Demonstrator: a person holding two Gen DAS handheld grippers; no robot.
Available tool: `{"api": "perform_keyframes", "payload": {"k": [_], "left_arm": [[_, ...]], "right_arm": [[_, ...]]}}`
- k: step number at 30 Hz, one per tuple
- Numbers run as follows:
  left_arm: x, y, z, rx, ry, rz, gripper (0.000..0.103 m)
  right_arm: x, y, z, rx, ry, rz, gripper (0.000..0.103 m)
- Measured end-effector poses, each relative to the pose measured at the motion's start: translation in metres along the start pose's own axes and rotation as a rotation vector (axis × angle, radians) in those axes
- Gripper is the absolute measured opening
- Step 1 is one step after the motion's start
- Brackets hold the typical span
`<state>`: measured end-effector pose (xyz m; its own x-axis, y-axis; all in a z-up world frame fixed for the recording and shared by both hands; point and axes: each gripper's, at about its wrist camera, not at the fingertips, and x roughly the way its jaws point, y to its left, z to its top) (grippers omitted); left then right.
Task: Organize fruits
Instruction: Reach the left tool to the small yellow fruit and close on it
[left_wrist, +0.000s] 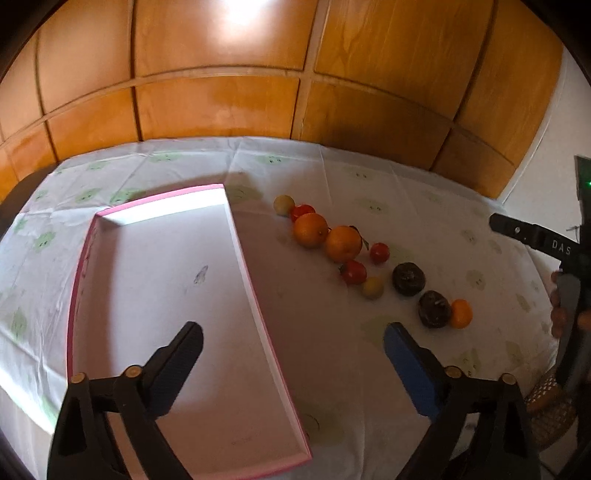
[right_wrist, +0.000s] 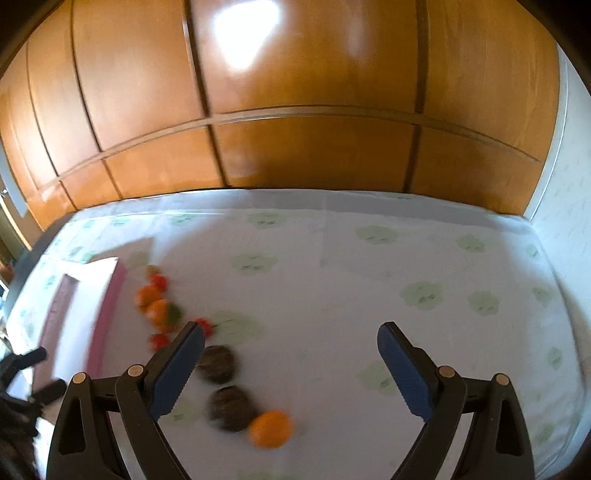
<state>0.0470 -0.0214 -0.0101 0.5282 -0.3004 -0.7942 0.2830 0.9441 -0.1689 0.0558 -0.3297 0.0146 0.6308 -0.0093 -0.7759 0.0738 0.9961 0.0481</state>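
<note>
Fruits (left_wrist: 343, 243) lie in a loose line on the tabletop (left_wrist: 424, 206), just right of the empty pink-edged tray (left_wrist: 258, 314). No fruit is picked yet. Both the left gripper (left_wrist: 293, 341) and right gripper (right_wrist: 291, 345) stand spread, holding nothing; next likely comes closing on the near small orange (right_wrist: 270, 429).

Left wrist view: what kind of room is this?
Probably a home, likely a bedroom or dining area. A table under a printed tablecloth stands against wood-panelled cupboard doors, with loose fruit beside a shallow pink-edged box.
</note>
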Motion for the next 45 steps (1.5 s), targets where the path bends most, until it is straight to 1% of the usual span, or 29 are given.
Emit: {"api": "perform_keyframes", "payload": {"k": [3, 5, 6, 9, 11, 15, 16, 17, 19, 20, 24, 26, 27, 30, 35, 36, 37, 39, 41, 45], "left_arm": [[0.009, 0.008, 0.018, -0.042, 0.027, -0.026, 0.088], [0.017, 0.011, 0.032, -0.046, 0.044, -0.028, 0.072], [0.021, 0.013, 0.039, -0.049, 0.051, -0.025, 0.071], [0.031, 0.012, 0.063, -0.036, 0.065, -0.037, 0.058], [0.038, 0.01, 0.076, -0.029, 0.073, -0.043, 0.055], [0.064, 0.003, 0.104, -0.012, 0.095, -0.07, 0.055], [0.072, 0.001, 0.111, -0.008, 0.11, -0.074, 0.053], [0.084, 0.001, 0.119, -0.005, 0.135, -0.076, 0.046], [0.102, 0.004, 0.131, -0.02, 0.173, -0.064, 0.04], [0.115, 0.007, 0.137, -0.036, 0.206, -0.067, 0.04], [0.148, 0.017, 0.15, -0.088, 0.278, -0.052, 0.036], [0.16, 0.018, 0.152, -0.09, 0.305, -0.031, 0.036], [0.166, 0.018, 0.153, -0.095, 0.321, -0.032, 0.036], [0.18, 0.015, 0.151, -0.076, 0.345, -0.012, 0.036], [0.19, 0.01, 0.149, -0.062, 0.347, 0.007, 0.035], [0.191, 0.01, 0.148, -0.065, 0.347, 0.008, 0.034], [0.194, 0.01, 0.149, -0.062, 0.341, 0.015, 0.029], [0.191, 0.009, 0.146, -0.048, 0.321, 0.02, 0.028], [0.186, 0.01, 0.146, -0.056, 0.302, 0.019, 0.027], [0.159, 0.017, 0.149, -0.084, 0.218, -0.021, 0.027]], "right_arm": [[0.012, -0.016, -0.001, 0.004, 0.012, 0.001, 0.096], [0.019, -0.023, -0.005, 0.033, 0.008, 0.015, 0.096], [0.023, -0.025, -0.006, 0.042, 0.031, 0.015, 0.096], [0.027, -0.027, -0.005, 0.057, 0.044, 0.037, 0.096], [0.027, -0.024, -0.005, 0.045, 0.04, 0.045, 0.096], [0.025, -0.023, -0.004, 0.042, 0.04, 0.068, 0.096], [0.025, -0.023, -0.004, 0.041, 0.037, 0.071, 0.096], [0.025, -0.023, -0.004, 0.042, 0.033, 0.075, 0.096], [0.025, -0.022, -0.003, 0.04, 0.037, 0.078, 0.096], [0.025, -0.022, -0.002, 0.037, 0.039, 0.078, 0.096], [0.026, -0.023, 0.0, 0.04, 0.037, 0.088, 0.096], [0.027, -0.024, 0.0, 0.051, 0.04, 0.098, 0.096], [0.026, -0.025, 0.001, 0.057, 0.04, 0.103, 0.096], [0.026, -0.026, 0.001, 0.064, 0.039, 0.108, 0.096], [0.026, -0.025, 0.002, 0.074, 0.035, 0.109, 0.096], [0.026, -0.025, 0.002, 0.075, 0.036, 0.108, 0.096], [0.026, -0.025, 0.002, 0.075, 0.035, 0.104, 0.096], [0.026, -0.026, 0.002, 0.077, 0.031, 0.094, 0.096], [0.026, -0.029, 0.002, 0.089, 0.027, 0.093, 0.095], [0.029, -0.034, 0.002, 0.114, 0.038, 0.09, 0.092]]}}
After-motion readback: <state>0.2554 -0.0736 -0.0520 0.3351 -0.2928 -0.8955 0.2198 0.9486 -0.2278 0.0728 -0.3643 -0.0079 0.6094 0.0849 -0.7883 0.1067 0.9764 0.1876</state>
